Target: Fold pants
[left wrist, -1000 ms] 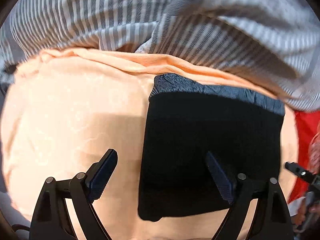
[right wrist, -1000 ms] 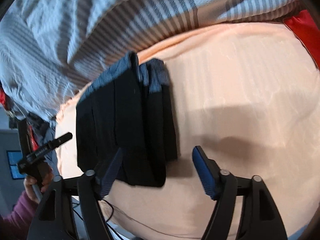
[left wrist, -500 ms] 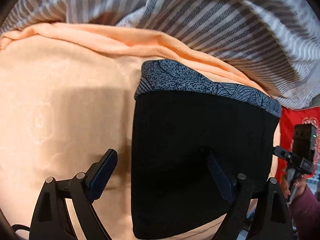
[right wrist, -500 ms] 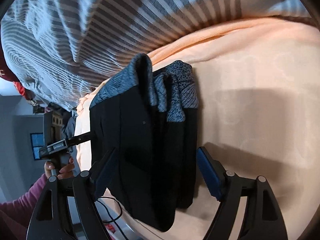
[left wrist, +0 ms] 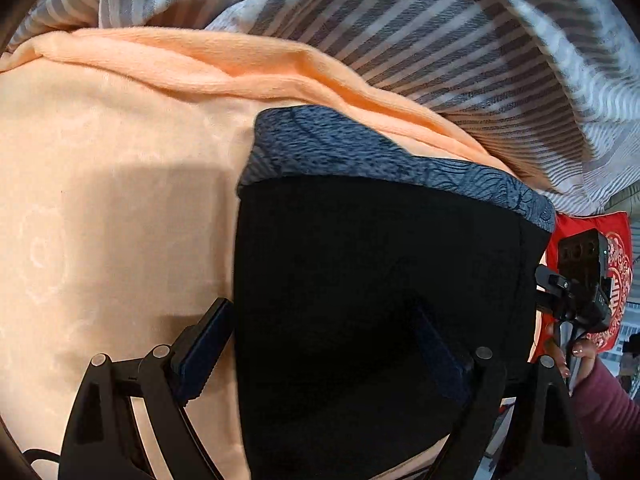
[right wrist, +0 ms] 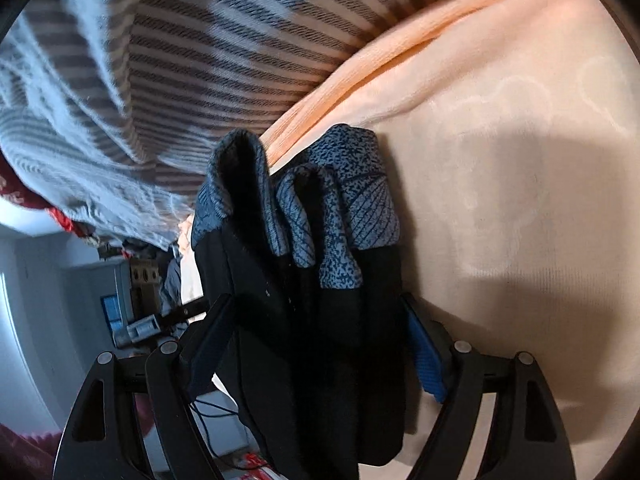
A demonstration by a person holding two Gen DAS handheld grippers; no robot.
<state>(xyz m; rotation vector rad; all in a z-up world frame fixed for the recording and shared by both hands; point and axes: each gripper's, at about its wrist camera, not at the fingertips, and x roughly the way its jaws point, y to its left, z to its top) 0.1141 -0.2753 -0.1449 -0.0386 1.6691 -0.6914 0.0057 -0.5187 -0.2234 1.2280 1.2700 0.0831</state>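
Folded black pants lie on the peach bed sheet, long axis toward 12 o'clock, as 2 open claws, left claw and right claw, straddle the near end, gripping nothing.

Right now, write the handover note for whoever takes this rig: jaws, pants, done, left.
Left gripper: jaws wide open over the near edge of the folded black pants, holding nothing.
Right gripper: jaws open, straddling the stacked layers at the pants' side; not clamped.
Pants lie on the peach blanket, blue-grey patterned band toward the striped bedding.
Done: pants folded into a compact stack of several layers.
Left: probably close on the stack for a final fold or tidy, if needed.
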